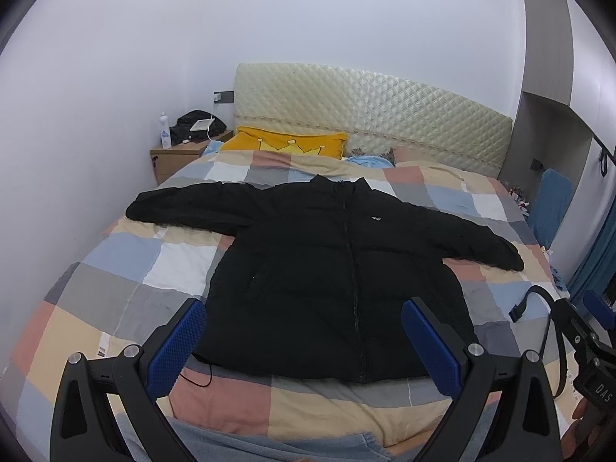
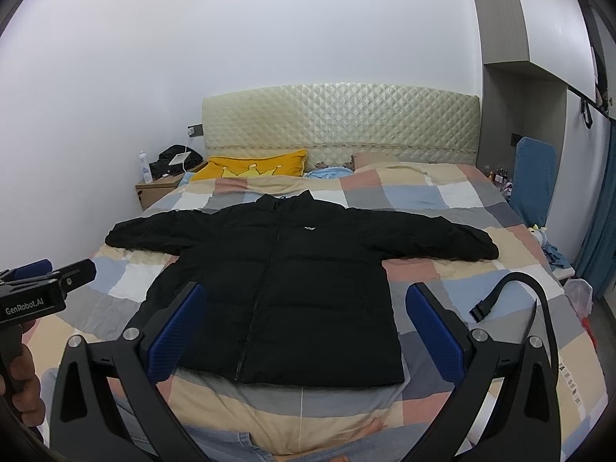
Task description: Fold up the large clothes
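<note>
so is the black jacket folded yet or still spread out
Spread out: the black jacket lies flat on the bed, front up, zipped, both sleeves stretched sideways.

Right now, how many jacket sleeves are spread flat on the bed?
2. One sleeve stretches toward the nightstand side; the other sleeve stretches toward the blue chair side. Neither is folded in yet.

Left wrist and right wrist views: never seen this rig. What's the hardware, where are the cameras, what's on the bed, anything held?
No robot arm here: a person holds a two-finger tool in each hand, with a fisheye camera on each looking forward along its fingers. The left wrist view shows the left tool open and empty; the right wrist view shows the right tool, also open and empty. Each tool appears at the edge of the other's view. On the checked bedcover a black puffer jacket lies flat, zipped, sleeves spread out. A yellow pillow sits by the headboard.
</note>
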`<state>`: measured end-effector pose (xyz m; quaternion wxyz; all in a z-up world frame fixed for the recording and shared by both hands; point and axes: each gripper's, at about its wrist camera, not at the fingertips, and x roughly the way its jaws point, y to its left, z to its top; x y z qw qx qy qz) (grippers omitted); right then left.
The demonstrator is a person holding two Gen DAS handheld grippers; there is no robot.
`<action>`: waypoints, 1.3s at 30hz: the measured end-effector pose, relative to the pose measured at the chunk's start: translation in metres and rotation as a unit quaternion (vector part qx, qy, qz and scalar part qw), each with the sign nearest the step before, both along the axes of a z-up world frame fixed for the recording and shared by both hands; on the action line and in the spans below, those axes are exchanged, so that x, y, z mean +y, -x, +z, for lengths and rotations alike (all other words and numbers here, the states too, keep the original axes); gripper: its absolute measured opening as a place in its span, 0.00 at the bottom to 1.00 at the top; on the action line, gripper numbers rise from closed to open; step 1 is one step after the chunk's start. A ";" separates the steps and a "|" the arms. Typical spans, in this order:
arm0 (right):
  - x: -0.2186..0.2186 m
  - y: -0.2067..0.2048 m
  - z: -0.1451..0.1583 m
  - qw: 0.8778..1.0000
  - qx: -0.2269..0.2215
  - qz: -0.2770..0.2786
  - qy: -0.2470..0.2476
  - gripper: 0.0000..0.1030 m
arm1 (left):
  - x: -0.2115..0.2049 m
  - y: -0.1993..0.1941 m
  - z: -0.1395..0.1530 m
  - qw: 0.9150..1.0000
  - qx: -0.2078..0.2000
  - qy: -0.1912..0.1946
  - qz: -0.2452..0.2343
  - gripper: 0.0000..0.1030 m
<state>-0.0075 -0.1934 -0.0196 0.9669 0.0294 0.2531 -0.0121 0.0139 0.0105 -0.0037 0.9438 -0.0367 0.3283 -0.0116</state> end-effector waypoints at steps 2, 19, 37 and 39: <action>-0.001 -0.002 0.002 1.000 0.003 0.000 -0.002 1.00 | 0.001 -0.001 0.000 1.000 0.001 -0.003 0.002 1.00; -0.003 -0.011 0.003 1.000 0.012 -0.001 -0.009 1.00 | 0.000 -0.002 -0.006 1.000 0.012 -0.002 0.003 1.00; -0.069 -0.026 0.025 1.000 0.007 -0.029 -0.005 1.00 | 0.009 -0.022 0.016 1.000 0.000 0.013 0.015 1.00; -0.084 -0.032 0.026 0.999 0.010 -0.039 0.006 1.00 | 0.008 -0.025 0.016 1.000 0.004 0.022 0.018 1.00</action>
